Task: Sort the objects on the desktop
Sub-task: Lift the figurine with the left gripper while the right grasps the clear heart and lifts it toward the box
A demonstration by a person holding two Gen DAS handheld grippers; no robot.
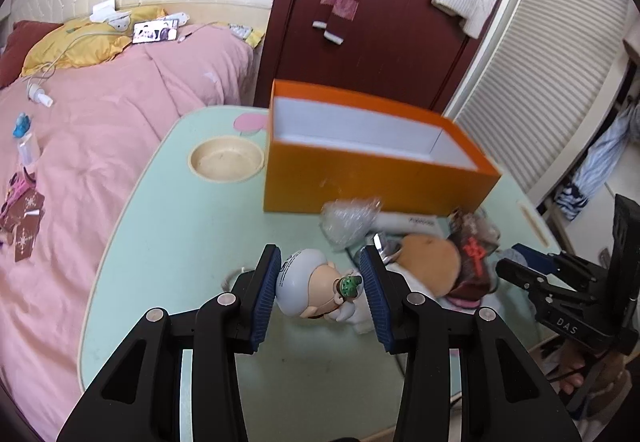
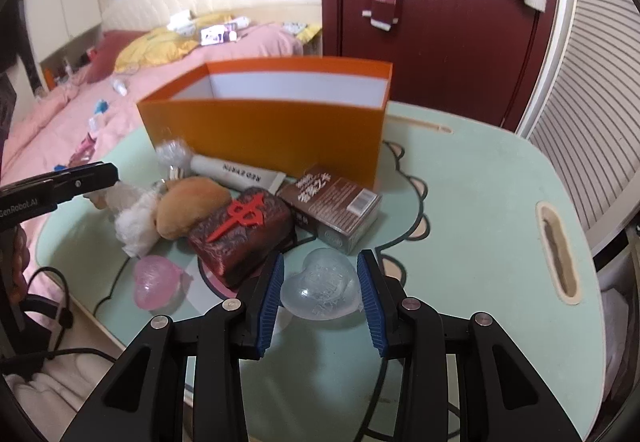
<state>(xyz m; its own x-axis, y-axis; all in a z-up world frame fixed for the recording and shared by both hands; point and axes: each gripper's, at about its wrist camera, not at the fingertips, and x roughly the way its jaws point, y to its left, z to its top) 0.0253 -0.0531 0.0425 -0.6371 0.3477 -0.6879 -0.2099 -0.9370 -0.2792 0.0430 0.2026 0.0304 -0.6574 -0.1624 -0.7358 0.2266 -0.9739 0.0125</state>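
Two ribbed blue fingers (image 2: 272, 302) flanking clear heart (image 2: 320, 288)

Green table (image 2: 480, 209) carrying orange box (image 2: 272, 133), brown carton (image 2: 332, 207), dark block (image 2: 244, 230), pink heart (image 2: 154, 284), clear heart (image 2: 324, 288), figurine (image 1: 316, 288).

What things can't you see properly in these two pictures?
- Orange box floor: both views, its own front wall hides it, so its contents are unknown.
- White tube: right wrist view, print blurred; left wrist view, mostly behind the bubble wrap.
- Figurine between the left tool pads: contact unclear.
- Clear heart in the right tool: same doubt.
- Phone screen on the bed: too small.
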